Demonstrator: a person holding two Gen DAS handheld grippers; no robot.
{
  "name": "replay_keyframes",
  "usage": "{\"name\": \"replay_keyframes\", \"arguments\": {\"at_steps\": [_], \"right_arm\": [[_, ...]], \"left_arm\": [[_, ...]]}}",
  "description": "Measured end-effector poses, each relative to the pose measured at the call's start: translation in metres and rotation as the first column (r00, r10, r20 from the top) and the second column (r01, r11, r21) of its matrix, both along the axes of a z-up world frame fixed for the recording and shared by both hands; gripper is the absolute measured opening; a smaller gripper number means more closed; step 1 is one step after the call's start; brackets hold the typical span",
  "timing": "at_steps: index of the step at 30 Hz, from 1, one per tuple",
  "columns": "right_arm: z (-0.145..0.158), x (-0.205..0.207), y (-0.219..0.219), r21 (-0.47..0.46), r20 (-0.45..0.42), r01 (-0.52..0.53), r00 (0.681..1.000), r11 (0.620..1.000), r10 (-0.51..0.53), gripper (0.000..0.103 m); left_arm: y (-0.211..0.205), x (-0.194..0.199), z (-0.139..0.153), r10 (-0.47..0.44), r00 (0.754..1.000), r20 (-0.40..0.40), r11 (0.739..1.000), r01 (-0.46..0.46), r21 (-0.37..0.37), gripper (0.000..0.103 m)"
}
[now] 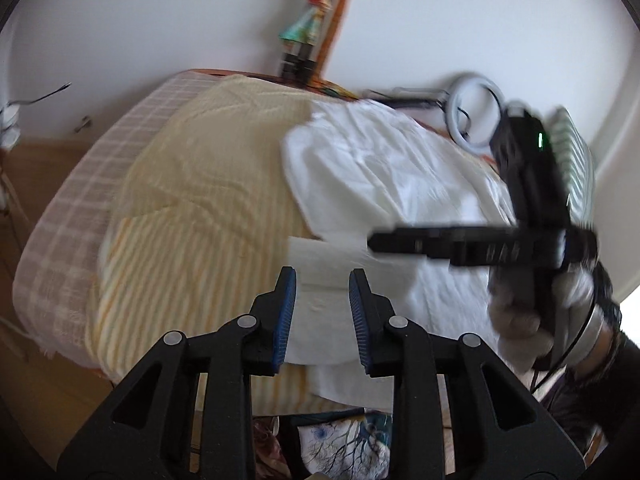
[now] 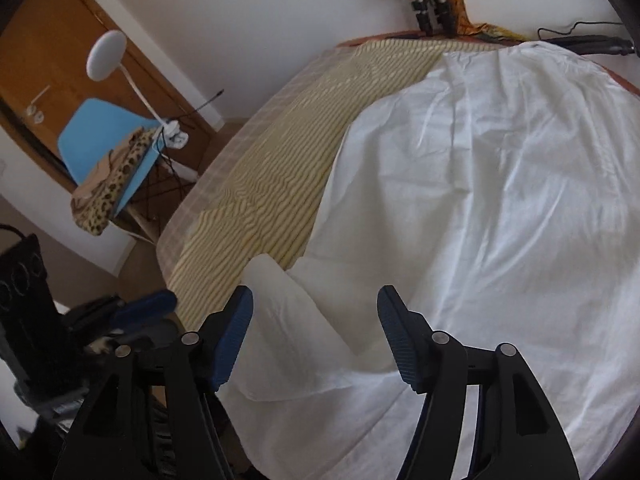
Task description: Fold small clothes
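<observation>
We see a bed (image 2: 256,184) under a striped cover, a rumpled white sheet (image 2: 500,200) across it. On the sheet's near edge lies a small white garment (image 2: 304,344), folded. Both hand-held grippers, left (image 1: 322,320) and right (image 2: 316,336), hover released above it.

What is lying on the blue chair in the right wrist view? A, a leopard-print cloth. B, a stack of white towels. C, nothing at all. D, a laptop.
A: a leopard-print cloth lies draped over the seat of the blue chair, which stands in front of the wooden door.
</observation>
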State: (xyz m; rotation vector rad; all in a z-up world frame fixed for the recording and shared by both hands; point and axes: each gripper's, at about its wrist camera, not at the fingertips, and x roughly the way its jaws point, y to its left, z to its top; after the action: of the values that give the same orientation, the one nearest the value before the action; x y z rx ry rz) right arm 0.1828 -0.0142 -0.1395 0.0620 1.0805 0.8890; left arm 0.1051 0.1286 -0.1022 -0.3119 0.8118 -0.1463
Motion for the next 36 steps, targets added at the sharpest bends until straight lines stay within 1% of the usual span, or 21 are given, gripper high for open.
{"name": "replay_keyframes", "arguments": {"at_steps": [2, 4, 5, 6, 8, 9, 12, 14, 17, 19, 21, 22, 23, 25, 26, 29, 32, 33, 34, 35, 36], "right_arm": [[-0.015, -0.003, 0.009, 0.000, -0.030, -0.042, 0.999, 0.999, 0.042, 0.065], [-0.019, -0.012, 0.005, 0.034, -0.035, -0.090, 0.995, 0.995, 0.091, 0.060], [-0.017, -0.016, 0.002, 0.039, -0.033, -0.120, 0.992, 0.992, 0.121, 0.045], [-0.013, -0.023, -0.003, 0.026, -0.019, -0.156, 0.987, 0.987, 0.157, 0.035], [-0.005, -0.034, -0.015, -0.014, 0.036, -0.199, 0.979, 0.980, 0.200, 0.035], [-0.001, -0.041, -0.024, -0.035, 0.063, -0.220, 0.973, 0.975, 0.222, 0.037], [0.007, -0.060, -0.049, -0.043, 0.102, -0.280, 0.954, 0.959, 0.284, 0.038], [0.011, -0.067, -0.067, -0.004, 0.102, -0.300, 0.949, 0.954, 0.299, 0.038], [0.022, -0.070, -0.088, 0.060, 0.126, -0.262, 0.959, 0.963, 0.253, 0.038], [0.027, -0.065, -0.095, 0.099, 0.127, -0.208, 0.973, 0.973, 0.195, 0.039], [0.027, -0.055, -0.096, 0.107, 0.115, -0.132, 0.986, 0.985, 0.120, 0.039], [0.026, -0.050, -0.098, 0.103, 0.106, -0.092, 0.991, 0.990, 0.081, 0.039], [0.023, -0.045, -0.101, 0.093, 0.090, -0.052, 0.995, 0.994, 0.044, 0.039], [0.017, -0.038, -0.100, 0.059, 0.077, 0.004, 0.997, 0.998, -0.008, 0.039], [0.015, -0.035, -0.100, 0.037, 0.076, 0.027, 0.997, 0.999, -0.030, 0.039], [0.009, -0.026, -0.098, 0.006, 0.061, 0.066, 0.996, 0.998, -0.066, 0.039], [0.005, -0.021, -0.090, 0.004, 0.036, 0.063, 0.997, 0.998, -0.063, 0.039], [0.006, -0.020, -0.088, 0.000, 0.032, 0.058, 0.998, 0.998, -0.058, 0.039], [0.005, -0.018, -0.082, -0.016, 0.032, 0.056, 0.998, 0.998, -0.055, 0.039], [0.003, -0.017, -0.076, -0.042, 0.035, 0.058, 0.998, 0.997, -0.056, 0.039], [-0.001, -0.015, -0.071, -0.062, 0.035, 0.057, 0.998, 0.996, -0.055, 0.039]], "left_arm": [[0.020, -0.001, -0.003, 0.057, 0.998, -0.013, 0.998, -0.057, -0.030, 0.027], [0.035, -0.002, -0.006, 0.093, 0.995, -0.023, 0.994, -0.094, -0.048, 0.027], [0.039, -0.002, -0.007, 0.103, 0.994, -0.025, 0.993, -0.105, -0.053, 0.027], [0.044, -0.003, -0.008, 0.115, 0.993, -0.029, 0.991, -0.117, -0.063, 0.027], [0.047, -0.001, -0.009, 0.118, 0.992, -0.037, 0.989, -0.121, -0.080, 0.027], [0.046, 0.002, -0.009, 0.114, 0.993, -0.040, 0.990, -0.117, -0.083, 0.027], [0.035, 0.006, -0.009, 0.075, 0.996, -0.044, 0.993, -0.079, -0.089, 0.027], [0.023, 0.010, -0.009, 0.033, 0.998, -0.047, 0.995, -0.037, -0.088, 0.027], [0.005, 0.017, -0.013, -0.035, 0.997, -0.067, 0.994, 0.028, -0.109, 0.027], [-0.009, 0.023, -0.021, -0.092, 0.990, -0.103, 0.987, 0.076, -0.143, 0.029], [-0.023, 0.024, -0.024, -0.131, 0.985, -0.114, 0.982, 0.113, -0.150, 0.029], [-0.035, 0.022, -0.025, -0.160, 0.980, -0.120, 0.982, 0.145, -0.125, 0.029], [-0.042, 0.020, -0.024, -0.162, 0.980, -0.117, 0.985, 0.153, -0.082, 0.029], [-0.053, 0.016, -0.021, -0.139, 0.985, -0.100, 0.989, 0.143, 0.034, 0.029], [-0.054, 0.017, -0.022, -0.124, 0.986, -0.112, 0.989, 0.131, 0.061, 0.029], [-0.052, 0.022, -0.037, -0.113, 0.979, -0.171, 0.992, 0.121, 0.036, 0.029], [-0.056, 0.028, -0.049, -0.133, 0.969, -0.209, 0.991, 0.137, 0.008, 0.029], [-0.058, 0.029, -0.050, -0.126, 0.972, -0.199, 0.991, 0.132, 0.019, 0.026], [-0.061, 0.031, -0.049, -0.123, 0.974, -0.192, 0.991, 0.132, 0.036, 0.020], [-0.064, 0.034, -0.050, -0.127, 0.974, -0.190, 0.989, 0.138, 0.047, 0.002], [-0.065, 0.037, -0.050, -0.125, 0.974, -0.189, 0.990, 0.137, 0.047, 0.002]]}}
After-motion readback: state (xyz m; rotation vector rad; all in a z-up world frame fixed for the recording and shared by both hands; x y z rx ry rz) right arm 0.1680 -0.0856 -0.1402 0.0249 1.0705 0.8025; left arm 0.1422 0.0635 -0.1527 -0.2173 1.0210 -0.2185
